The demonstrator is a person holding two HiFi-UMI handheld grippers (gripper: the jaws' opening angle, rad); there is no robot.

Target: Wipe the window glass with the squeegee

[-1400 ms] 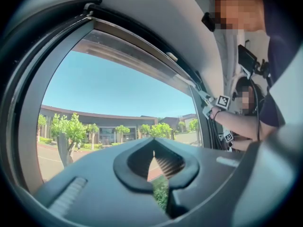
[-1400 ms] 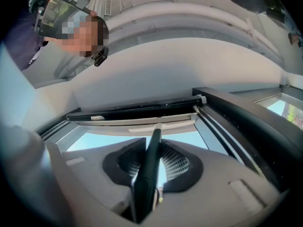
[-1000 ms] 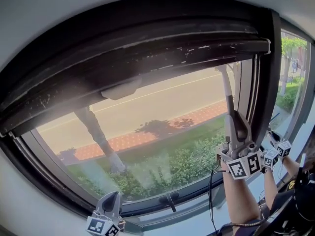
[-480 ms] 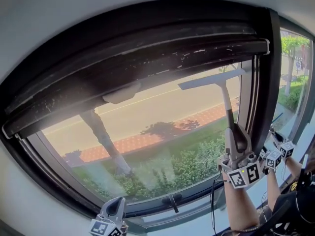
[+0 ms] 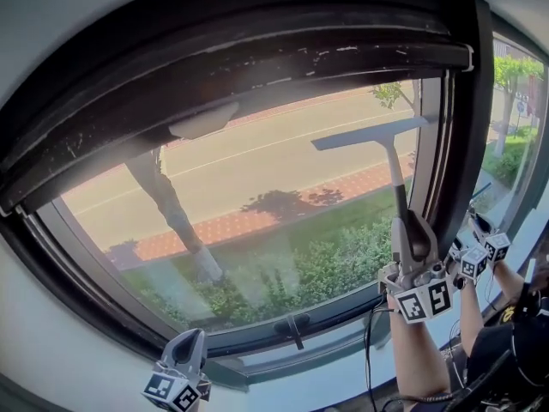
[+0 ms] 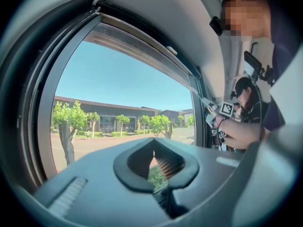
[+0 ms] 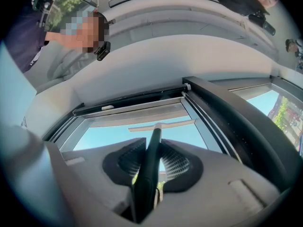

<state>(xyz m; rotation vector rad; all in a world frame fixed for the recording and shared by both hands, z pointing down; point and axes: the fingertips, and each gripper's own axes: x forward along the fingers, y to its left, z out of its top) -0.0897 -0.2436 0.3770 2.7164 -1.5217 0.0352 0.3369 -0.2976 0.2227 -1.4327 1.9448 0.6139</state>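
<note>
Long-handled grey squeegee (image 5: 391,166) has come down off the dark top frame (image 5: 257,63) onto clear window glass (image 5: 257,187) | your right tongs (image 5: 411,232) clamp its handle | your left tongs (image 5: 190,348) sit closed, empty.

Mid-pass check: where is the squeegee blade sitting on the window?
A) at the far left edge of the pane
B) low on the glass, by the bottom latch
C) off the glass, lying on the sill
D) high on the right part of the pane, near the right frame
D: the head view shows the squeegee blade across the upper right of the window glass, its handle running down into the right gripper, which is shut on it.
</note>
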